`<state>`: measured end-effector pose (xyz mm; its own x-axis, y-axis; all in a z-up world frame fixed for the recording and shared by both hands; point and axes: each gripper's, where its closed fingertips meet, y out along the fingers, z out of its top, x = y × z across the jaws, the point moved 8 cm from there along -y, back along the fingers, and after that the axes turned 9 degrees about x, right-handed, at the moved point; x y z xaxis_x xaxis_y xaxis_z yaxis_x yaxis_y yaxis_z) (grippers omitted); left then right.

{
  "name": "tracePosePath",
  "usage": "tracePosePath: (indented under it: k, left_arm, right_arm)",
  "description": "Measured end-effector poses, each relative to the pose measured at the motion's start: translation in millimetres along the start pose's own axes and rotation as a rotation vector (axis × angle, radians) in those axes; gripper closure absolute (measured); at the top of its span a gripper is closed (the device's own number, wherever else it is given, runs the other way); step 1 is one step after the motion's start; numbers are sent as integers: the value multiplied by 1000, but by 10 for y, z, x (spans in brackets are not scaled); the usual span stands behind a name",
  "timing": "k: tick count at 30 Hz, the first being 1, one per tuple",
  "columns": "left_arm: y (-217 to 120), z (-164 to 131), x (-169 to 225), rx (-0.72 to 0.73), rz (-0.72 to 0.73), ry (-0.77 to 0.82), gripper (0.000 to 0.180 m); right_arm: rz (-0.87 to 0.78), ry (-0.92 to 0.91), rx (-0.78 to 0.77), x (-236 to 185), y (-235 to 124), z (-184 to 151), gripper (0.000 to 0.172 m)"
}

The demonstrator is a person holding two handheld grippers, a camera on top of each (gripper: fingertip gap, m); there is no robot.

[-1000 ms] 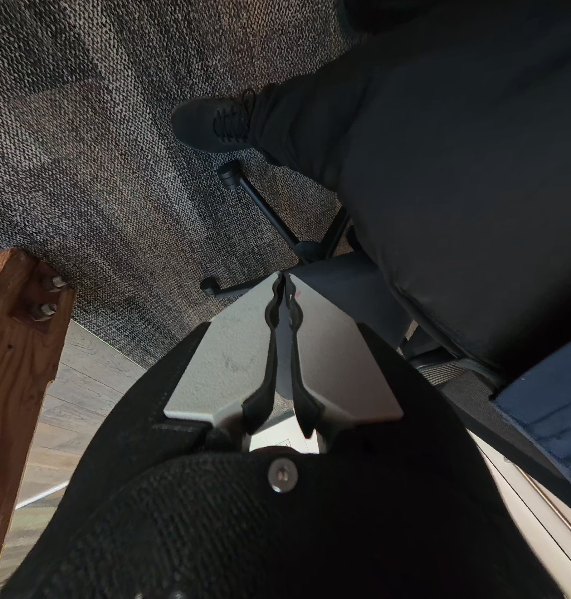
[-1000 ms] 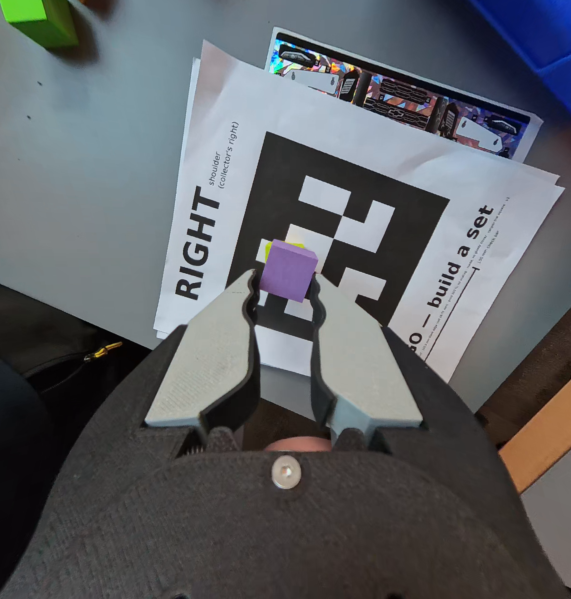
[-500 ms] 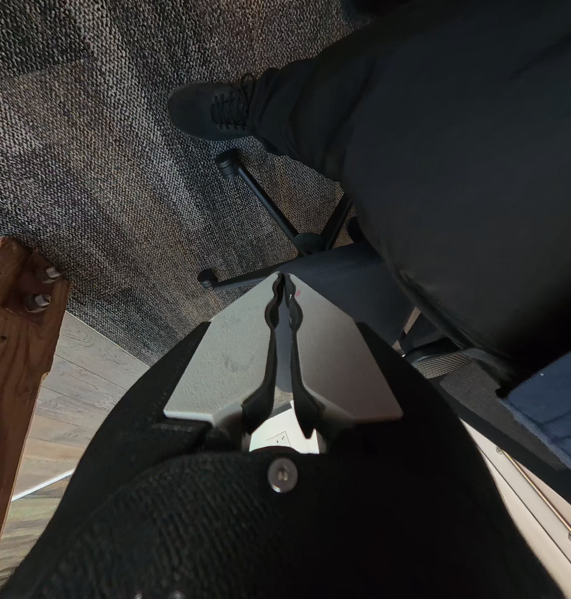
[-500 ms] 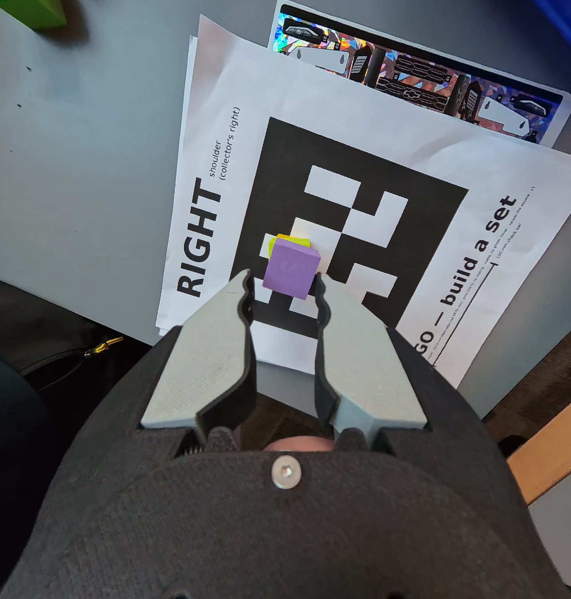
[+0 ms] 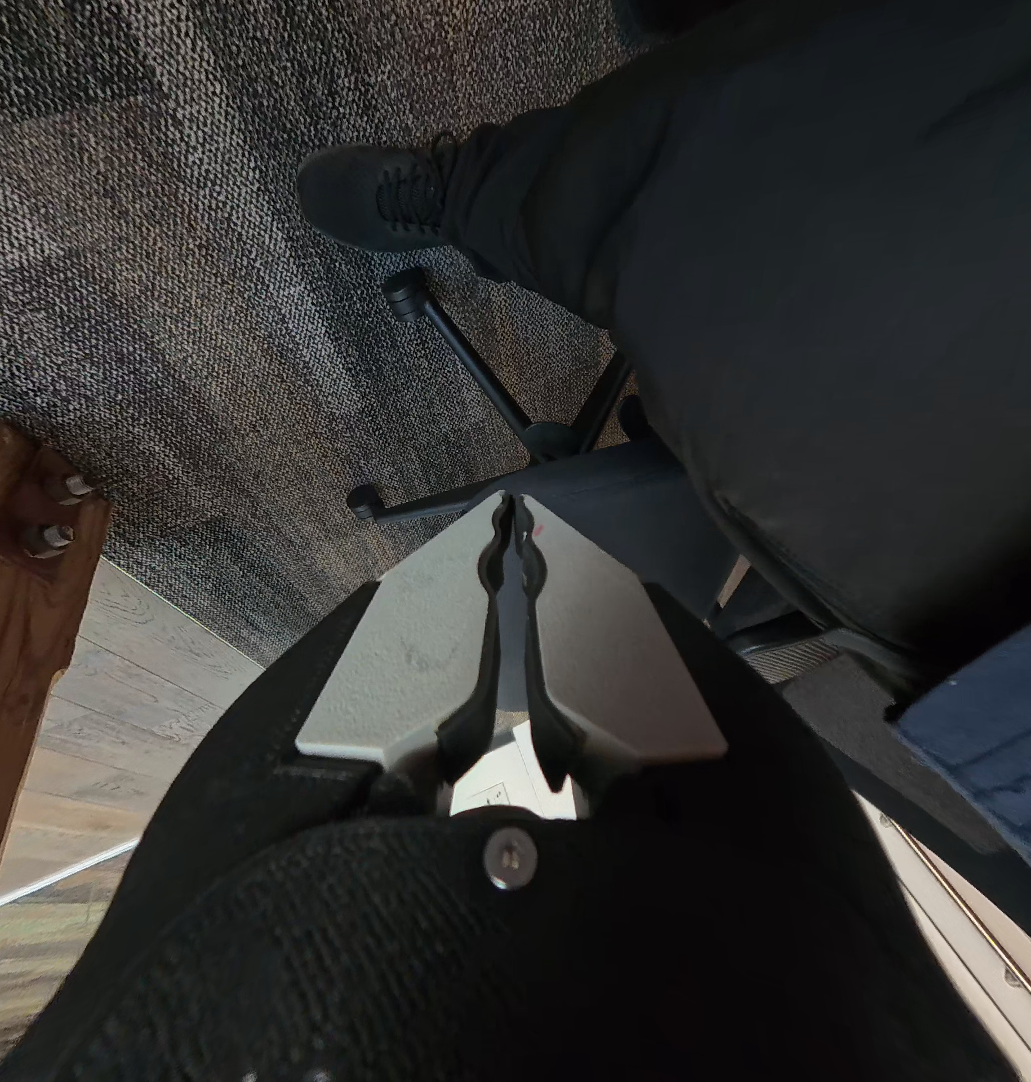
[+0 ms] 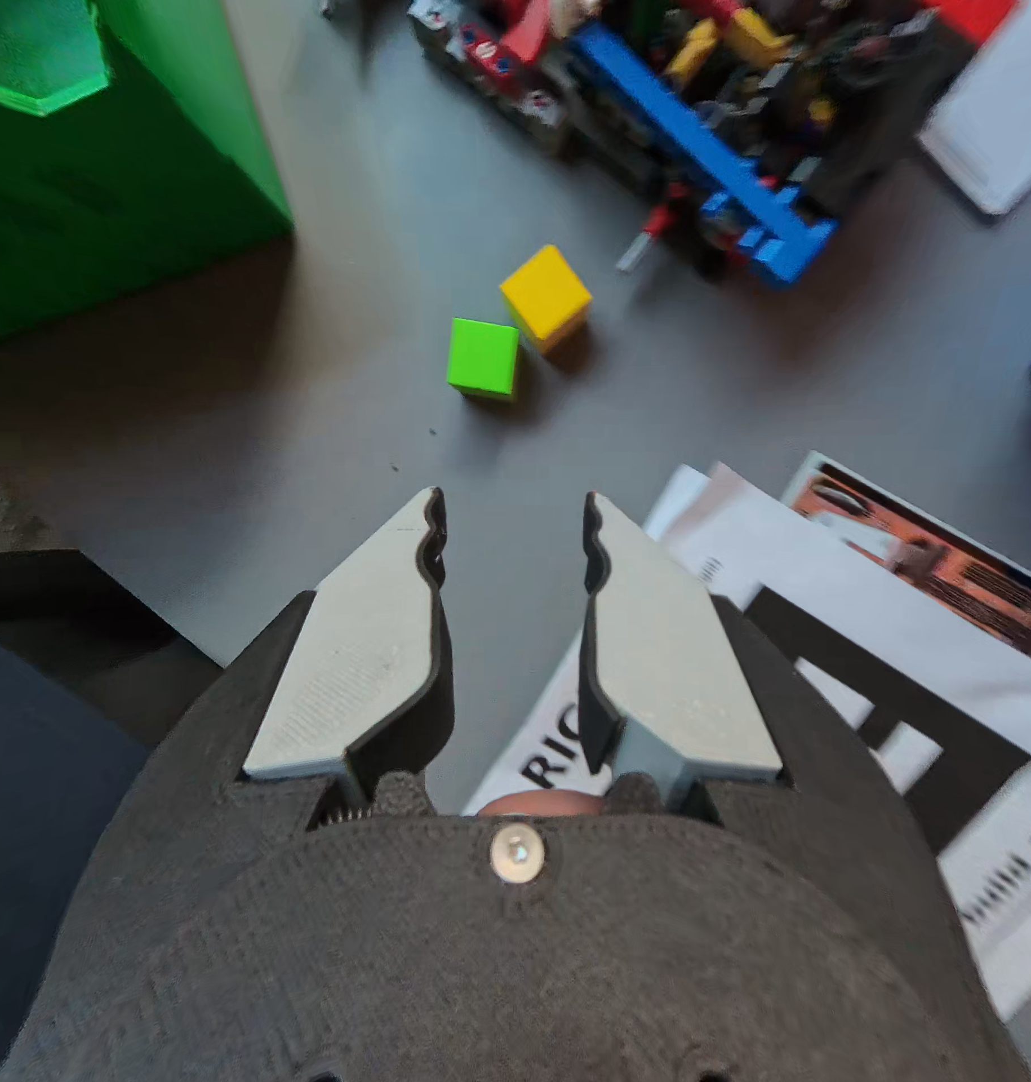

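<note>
While the left gripper [image 5: 514,497] hangs clenched on nothing above the carpet [image 5: 179,263], the right gripper [image 6: 513,503] stands released and bare over the grey table [image 6: 267,456], short of the green cube [image 6: 481,363], which touches a yellow cube [image 6: 545,295]; papers [image 6: 823,585] lie beside it.

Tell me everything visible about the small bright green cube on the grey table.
The green cube is a small, solid-looking block of bright, matte green with sharp edges. It rests flat on the grey table, beside a yellow cube, their corners close or touching. It lies ahead of the open right gripper, which does not touch it.
</note>
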<state>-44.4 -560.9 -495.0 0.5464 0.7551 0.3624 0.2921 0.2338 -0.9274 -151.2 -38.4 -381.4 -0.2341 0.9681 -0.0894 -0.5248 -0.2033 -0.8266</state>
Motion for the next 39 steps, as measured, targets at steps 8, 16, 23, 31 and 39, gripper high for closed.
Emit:
tracePosePath:
  k: [8,16,23,31,39]
  left_arm:
    - [-64,-82,24,20,12,-39,180]
    - [1,-212,62,-20,0,-37,180]
    - [41,-10,32,4,-20,-13,180]
    - [125,145,11,-16,-40,39,180]
    - [79,227,-54,-9,-31,47,180]
  right_arm:
    - [-19,-56,-80,-149,667,113,129]
    - [10,-22,-15,-183,630,209,147]
    - [-76,61,49,150,-177,18,146]
    - [-240,237,49,727,-1103,-562,146]
    - [-241,239,-56,786,-995,-832,147]
